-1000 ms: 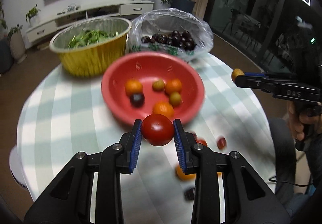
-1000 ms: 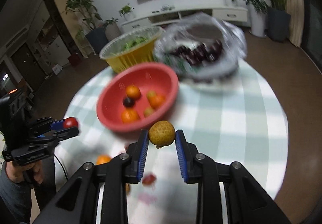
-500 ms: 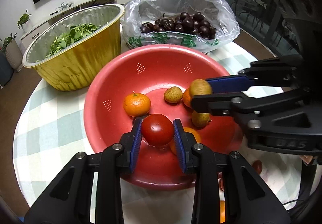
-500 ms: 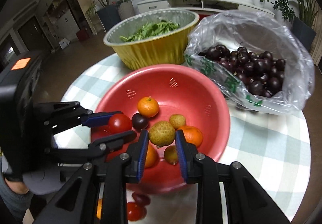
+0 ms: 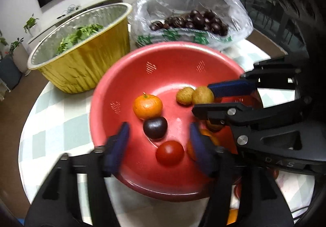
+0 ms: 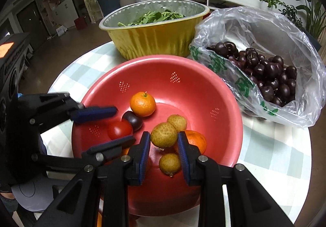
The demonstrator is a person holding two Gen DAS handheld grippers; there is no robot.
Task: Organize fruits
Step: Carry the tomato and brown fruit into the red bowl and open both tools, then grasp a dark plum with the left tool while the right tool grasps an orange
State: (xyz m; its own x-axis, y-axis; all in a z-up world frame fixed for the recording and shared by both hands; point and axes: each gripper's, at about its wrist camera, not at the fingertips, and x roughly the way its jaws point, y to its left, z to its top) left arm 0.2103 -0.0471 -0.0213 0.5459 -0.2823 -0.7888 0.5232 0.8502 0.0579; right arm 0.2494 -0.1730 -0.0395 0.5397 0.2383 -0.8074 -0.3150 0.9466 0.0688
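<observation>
Now, two handheld grippers work over a red bowl (image 6: 230, 104) of fruit.

Left gripper (image 5: 159, 145) has just been opening, jaws wide, its tomato (image 5: 169, 153) lying free in the bowl. Right gripper (image 6: 164, 146) stays clamped on a small, light, rough-skinned yellow-green fruit (image 6: 164, 134); it seems firm, best pinched across its middle.

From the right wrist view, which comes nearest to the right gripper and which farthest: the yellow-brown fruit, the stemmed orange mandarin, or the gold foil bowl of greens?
From the right gripper:
1. Round yellow-brown fruit, pinched between its blue pads.
2. Stemmed orange mandarin, further up in the red plastic colander, slightly left.
3. Gold foil bowl of greens, behind the colander, farthest.
</observation>
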